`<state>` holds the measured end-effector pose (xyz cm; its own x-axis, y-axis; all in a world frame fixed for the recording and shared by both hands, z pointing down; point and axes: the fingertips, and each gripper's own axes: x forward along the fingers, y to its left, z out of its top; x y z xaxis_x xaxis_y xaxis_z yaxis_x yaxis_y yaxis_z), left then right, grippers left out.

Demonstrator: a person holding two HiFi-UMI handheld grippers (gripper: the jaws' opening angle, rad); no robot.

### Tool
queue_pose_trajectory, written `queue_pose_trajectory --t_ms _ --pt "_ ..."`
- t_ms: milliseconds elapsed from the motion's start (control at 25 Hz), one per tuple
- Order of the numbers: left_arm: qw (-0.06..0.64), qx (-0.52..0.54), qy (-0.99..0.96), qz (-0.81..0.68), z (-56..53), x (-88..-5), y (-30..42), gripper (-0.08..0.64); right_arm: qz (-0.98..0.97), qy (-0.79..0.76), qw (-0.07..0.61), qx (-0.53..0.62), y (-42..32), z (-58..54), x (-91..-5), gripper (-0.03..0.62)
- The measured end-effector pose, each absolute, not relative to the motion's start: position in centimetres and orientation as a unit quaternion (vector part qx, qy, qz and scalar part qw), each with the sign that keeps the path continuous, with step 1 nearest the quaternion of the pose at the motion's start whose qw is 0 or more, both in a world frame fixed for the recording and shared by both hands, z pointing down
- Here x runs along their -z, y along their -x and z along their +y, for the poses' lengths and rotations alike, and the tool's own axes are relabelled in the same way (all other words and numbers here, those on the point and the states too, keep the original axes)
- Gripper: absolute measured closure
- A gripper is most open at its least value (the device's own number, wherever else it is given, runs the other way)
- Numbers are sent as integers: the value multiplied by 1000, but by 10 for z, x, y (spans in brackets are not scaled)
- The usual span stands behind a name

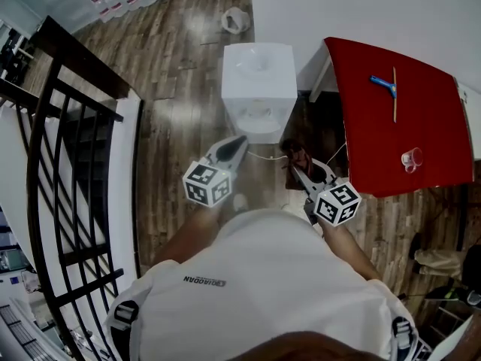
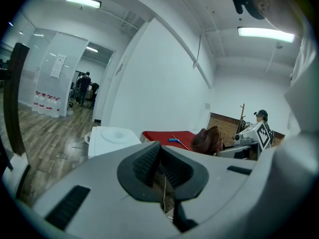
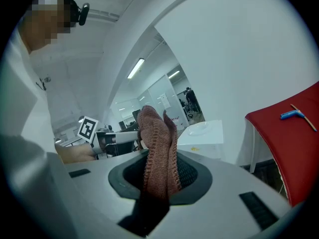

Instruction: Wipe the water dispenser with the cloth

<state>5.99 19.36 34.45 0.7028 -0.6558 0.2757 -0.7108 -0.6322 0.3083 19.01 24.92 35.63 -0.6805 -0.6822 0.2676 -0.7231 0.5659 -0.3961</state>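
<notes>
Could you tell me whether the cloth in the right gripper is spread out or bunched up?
Bunched up: the cloth stands in upright folds, pinched between the jaws of the right gripper.

white shirt (image 1: pixel 263 277): small dark print, seemingly "RUAODAN" | paper notice (image 2: pixel 58 66) on glass wall: print too small to read

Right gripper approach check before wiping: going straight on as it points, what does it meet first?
Probably the water dispenser: the right gripper, shut on the cloth, points at it; depth unclear.
</notes>
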Motion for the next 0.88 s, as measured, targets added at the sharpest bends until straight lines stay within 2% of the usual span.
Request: queue_pose_trajectory --t_ms 880 --pt "199 -70 -901 -380 195 -348 -53 563 -885 -392 52 -247 -182 248 -362 506"
